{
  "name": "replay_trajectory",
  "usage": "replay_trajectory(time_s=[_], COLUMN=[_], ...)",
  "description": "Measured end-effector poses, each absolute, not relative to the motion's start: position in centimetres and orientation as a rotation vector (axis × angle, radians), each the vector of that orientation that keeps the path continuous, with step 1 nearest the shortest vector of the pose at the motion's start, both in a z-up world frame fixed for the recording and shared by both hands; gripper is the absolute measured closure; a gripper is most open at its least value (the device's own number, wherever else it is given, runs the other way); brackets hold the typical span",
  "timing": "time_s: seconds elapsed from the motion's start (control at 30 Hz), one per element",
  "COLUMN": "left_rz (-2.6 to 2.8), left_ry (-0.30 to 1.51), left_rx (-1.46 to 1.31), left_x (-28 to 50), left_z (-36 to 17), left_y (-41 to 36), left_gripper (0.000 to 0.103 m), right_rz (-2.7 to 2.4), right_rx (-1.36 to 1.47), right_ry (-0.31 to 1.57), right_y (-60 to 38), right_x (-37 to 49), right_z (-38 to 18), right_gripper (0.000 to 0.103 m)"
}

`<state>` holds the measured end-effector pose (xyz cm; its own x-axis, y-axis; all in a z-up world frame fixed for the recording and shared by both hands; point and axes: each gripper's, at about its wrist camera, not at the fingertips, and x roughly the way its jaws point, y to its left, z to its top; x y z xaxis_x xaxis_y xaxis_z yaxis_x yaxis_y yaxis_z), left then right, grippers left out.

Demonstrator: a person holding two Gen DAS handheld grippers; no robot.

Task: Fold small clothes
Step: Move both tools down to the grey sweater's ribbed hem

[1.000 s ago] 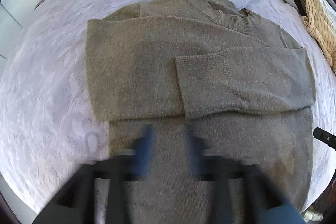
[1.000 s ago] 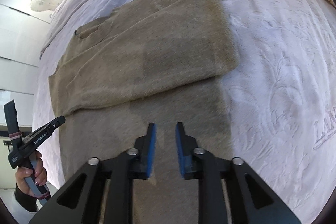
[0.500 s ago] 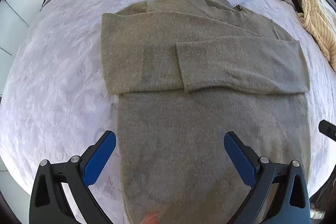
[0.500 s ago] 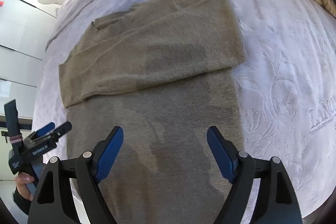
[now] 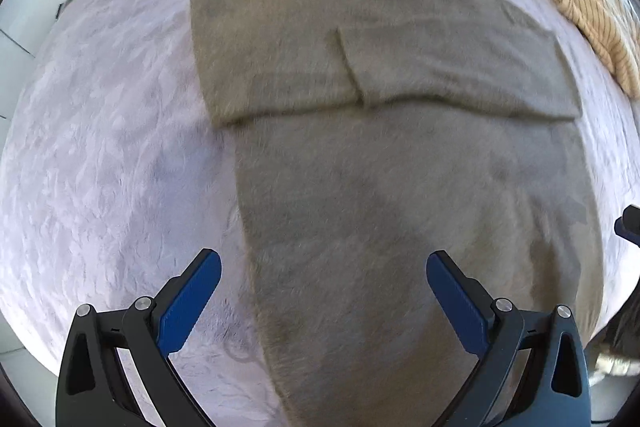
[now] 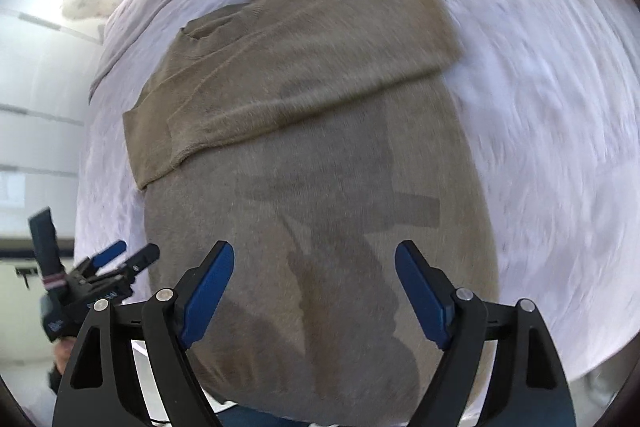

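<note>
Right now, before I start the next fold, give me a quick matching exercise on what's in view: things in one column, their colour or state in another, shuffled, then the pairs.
Things:
1. sweater
2. bedspread
3. striped garment
4. left gripper

States:
A. white, textured, under everything
B. open, holding nothing
C. olive-brown, flat, both sleeves folded across the chest
D. cream with thin dark stripes, bunched at the far edge of the bed

Pairs: 1-C, 2-A, 3-D, 4-B
</note>
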<state>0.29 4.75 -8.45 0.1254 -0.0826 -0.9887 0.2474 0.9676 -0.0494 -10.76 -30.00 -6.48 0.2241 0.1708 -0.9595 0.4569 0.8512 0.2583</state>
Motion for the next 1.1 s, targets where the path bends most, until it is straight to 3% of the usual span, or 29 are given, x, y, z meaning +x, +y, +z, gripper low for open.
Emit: replay_trajectory(time_s=[0.53, 1.1], left_rz=[-0.209, -0.333], left_ry=[1.451, 1.551], left_rx=[0.02, -0.158], left_x=[-7.5, -18.2], left_z=[-7.9, -11.8], left_y=[8.7, 6.1], left_gripper=[0.0, 0.0], right_rz=[-0.186, -0.156], right_rx=[0.68, 0.834], right_ry=[1.41, 1.413], right_y=[-29.2, -34.1], right_x=[-14.3, -28.5], right_z=[-7.9, -10.9], right_gripper=[0.018, 0.018])
